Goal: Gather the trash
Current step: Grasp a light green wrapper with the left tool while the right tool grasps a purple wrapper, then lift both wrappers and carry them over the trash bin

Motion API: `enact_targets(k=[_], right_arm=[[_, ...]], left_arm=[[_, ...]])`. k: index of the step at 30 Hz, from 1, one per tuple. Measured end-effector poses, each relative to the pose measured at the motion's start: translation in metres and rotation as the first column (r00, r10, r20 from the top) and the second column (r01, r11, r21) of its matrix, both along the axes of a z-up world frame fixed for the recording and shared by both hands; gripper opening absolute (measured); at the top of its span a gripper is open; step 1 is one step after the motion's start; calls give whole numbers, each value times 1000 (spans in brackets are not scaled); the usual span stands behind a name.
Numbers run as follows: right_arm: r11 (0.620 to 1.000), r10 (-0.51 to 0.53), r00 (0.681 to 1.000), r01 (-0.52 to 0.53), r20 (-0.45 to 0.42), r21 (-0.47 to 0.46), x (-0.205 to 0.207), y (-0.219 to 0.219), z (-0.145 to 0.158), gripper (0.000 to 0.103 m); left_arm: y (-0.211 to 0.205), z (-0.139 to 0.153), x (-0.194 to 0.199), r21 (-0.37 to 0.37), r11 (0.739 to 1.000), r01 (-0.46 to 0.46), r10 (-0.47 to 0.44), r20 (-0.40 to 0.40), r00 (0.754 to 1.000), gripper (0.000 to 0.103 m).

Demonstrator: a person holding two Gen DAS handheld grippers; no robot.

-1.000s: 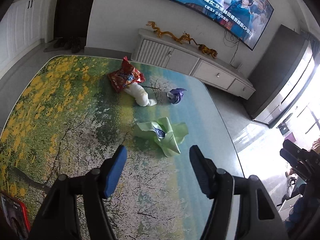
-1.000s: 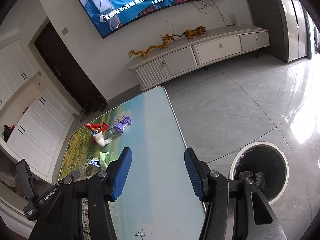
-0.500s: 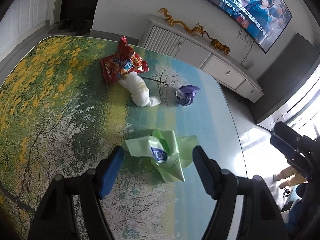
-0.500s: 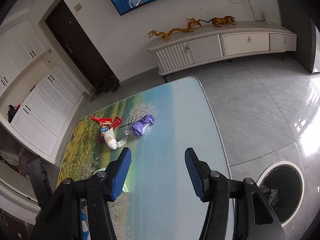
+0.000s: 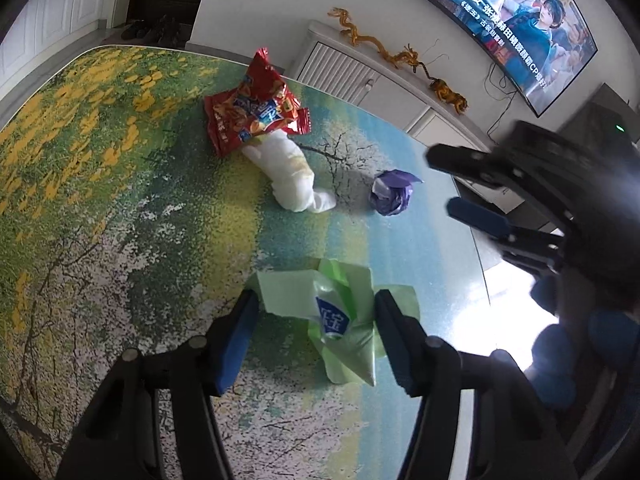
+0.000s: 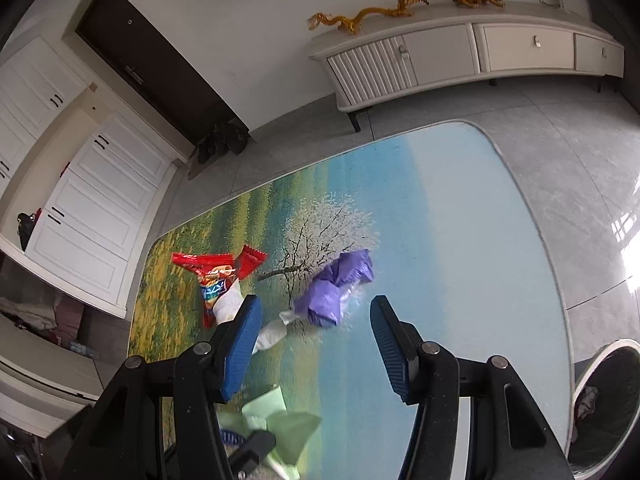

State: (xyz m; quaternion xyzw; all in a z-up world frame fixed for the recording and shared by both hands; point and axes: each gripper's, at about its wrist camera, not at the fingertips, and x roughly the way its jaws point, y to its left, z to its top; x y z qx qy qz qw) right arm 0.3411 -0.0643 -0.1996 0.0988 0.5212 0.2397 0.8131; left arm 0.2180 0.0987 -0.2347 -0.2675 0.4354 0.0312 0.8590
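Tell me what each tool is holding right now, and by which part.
Nothing is held. The left tool is open, its fingers on either side of the green wrapper, not yet closed. The right tool is open above the table.

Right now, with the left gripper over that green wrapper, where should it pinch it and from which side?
Pinch the raised crumpled middle of the green wrapper, near its blue logo, coming straight down from above. The left gripper already straddles that ridge with jaws open; the flat outer flaps lie against the table and offer little to catch.
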Motion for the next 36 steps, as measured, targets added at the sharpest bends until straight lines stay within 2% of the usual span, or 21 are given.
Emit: enact_targets(k=[11,17,22,30,36], right_arm=[[994,-33,998,27,-60,-104,23,34,-28,53],[990,-27,997,17,-70,-143,24,41,-37,40],[991,-9,997,-1,-71,-131,19,37,-38,30],[987,34,999,-35,-12,-158,1,36,-29,29],[978,66,996,-54,52,-199,-20,37,-19,29]], left_arm=[[6,-4,-6,-32,999,2,-1,16,1000,49],[11,-7,-12,-64,998,4,-3,21,1000,42],[10,-6,-13,-81,997,15,-13,25,1000,34],[12,2,-20,-68,997,21,-18,38,999,31],[9,13,-30,-22,999,26,-25,62,998,31]])
